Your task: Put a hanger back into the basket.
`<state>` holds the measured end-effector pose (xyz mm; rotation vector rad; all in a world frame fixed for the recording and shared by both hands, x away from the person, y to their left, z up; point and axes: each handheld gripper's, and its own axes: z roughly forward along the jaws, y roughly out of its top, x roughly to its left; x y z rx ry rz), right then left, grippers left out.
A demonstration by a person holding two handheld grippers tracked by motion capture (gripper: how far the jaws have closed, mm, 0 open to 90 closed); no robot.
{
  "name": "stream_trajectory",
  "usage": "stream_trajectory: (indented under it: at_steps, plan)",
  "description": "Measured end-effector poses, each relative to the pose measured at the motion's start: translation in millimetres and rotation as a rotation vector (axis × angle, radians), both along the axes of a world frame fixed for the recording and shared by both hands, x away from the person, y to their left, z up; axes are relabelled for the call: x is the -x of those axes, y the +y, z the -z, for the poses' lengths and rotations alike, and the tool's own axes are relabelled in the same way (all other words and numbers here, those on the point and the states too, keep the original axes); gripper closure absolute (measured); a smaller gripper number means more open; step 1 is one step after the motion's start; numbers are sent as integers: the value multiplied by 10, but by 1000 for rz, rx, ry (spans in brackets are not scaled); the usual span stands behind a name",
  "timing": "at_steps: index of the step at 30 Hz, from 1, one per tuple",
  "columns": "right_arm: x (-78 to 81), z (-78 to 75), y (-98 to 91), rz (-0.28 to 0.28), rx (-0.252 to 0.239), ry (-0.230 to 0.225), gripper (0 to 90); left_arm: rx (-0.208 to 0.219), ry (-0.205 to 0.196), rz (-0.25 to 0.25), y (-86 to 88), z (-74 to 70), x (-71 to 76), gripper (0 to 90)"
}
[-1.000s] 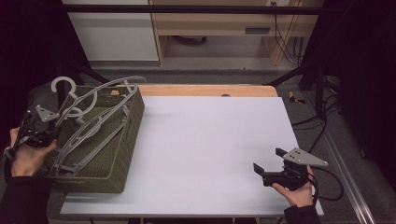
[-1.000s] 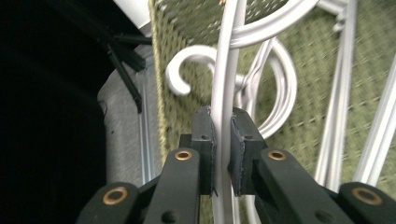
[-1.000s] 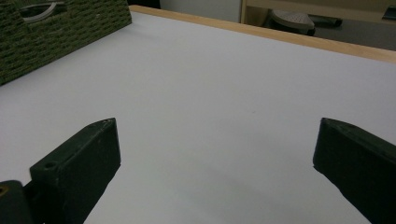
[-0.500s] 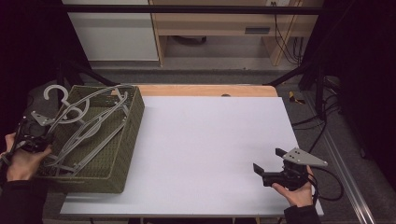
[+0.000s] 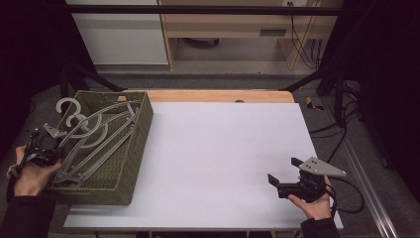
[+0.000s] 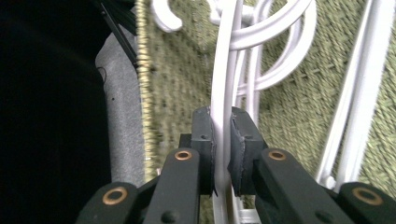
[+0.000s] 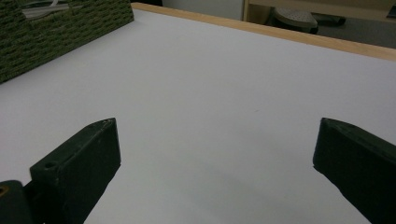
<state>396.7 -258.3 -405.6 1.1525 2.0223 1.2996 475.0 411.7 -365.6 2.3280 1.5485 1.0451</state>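
Left gripper [image 6: 221, 135] clamps 1 hanger [image 6: 222, 70], long axis along the basket [image 5: 130, 163]; right gripper [image 7: 215, 154] gapes, far right

basket [image 5: 130, 163]: left of frame, on table [image 5: 223, 148] | hangers [image 5: 94, 141]: in basket | right gripper [image 5: 284, 174]: lower right, over table

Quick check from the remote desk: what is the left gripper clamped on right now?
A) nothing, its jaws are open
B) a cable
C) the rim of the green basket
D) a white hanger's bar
D: in the left gripper view, the left gripper has both pads pressed against a white hanger bar, over the woven green basket.
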Motion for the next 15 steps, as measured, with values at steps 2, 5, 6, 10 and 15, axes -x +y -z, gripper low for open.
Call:
stream_trajectory:
  at_steps: [2,5,6,10,15]
  plan:
    - [-2,1,8,0,-2,0,12,4,8,-1,-46,24,-13,818]
    - [0,-1,5,-3,-4,1,13,26,26,-10,-59,45,-21,818]
    - [-2,-1,1,-3,-1,0,12,44,37,-15,-50,61,-25,818]
    - [-6,1,10,0,-4,1,12,113,103,-33,-5,101,-67,816]
    - [-6,-2,7,-5,-2,0,12,144,131,-23,20,130,-76,810]
